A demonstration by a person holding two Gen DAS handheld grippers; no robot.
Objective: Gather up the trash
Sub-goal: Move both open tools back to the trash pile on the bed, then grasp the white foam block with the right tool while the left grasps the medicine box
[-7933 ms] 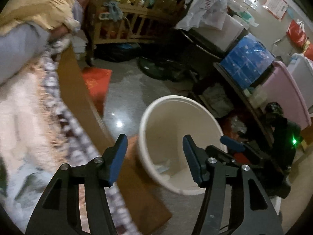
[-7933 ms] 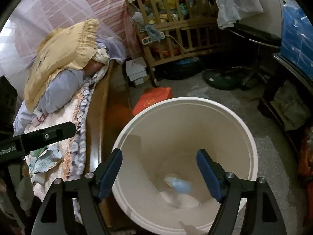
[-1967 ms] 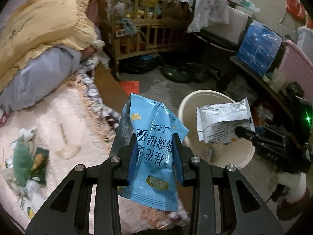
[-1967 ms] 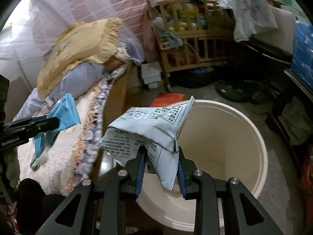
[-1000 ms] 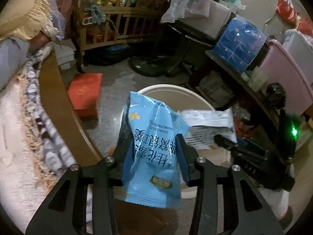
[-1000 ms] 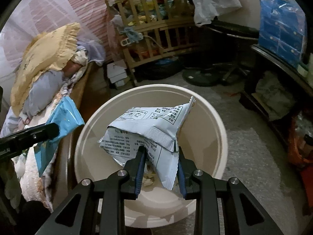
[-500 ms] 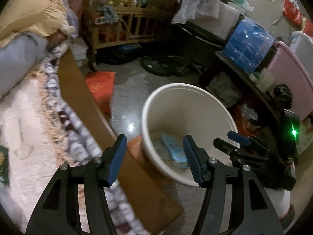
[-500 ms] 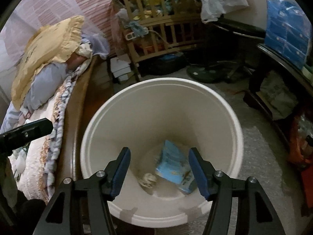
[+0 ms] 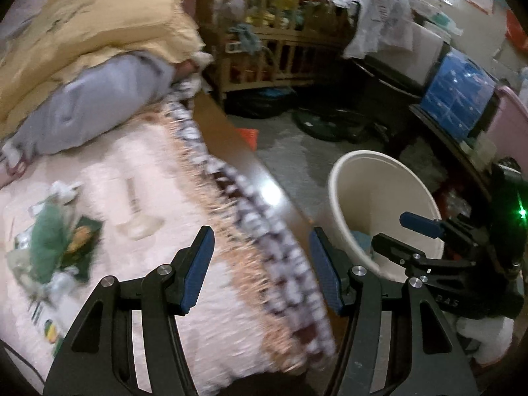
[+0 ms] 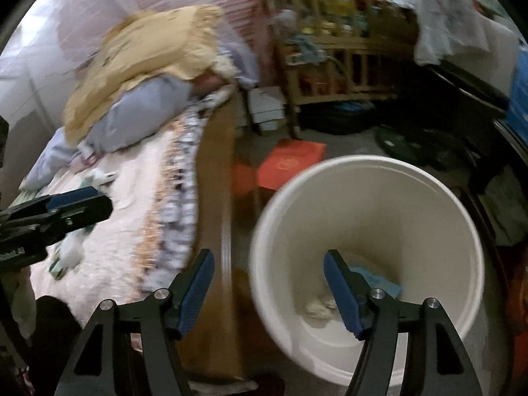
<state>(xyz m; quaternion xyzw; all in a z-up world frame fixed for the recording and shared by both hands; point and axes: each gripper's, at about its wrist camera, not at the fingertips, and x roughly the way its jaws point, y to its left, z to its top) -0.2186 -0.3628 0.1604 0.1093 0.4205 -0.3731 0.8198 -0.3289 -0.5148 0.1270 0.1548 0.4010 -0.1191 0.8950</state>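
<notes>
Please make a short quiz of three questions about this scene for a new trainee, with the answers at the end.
1. True or false: the left gripper holds a wrapper.
2. What blue thing lies at the bottom of the bucket?
3. Where is trash not yet collected? A: on the bed; B: on the floor; C: in the crib.

Key
1. False. Its jaws are open with nothing between them. The right gripper is empty too, and its jaws are opening.
2. A blue wrapper, next to a crumpled pale scrap.
3. A. Green wrappers lie on the bed.
</notes>
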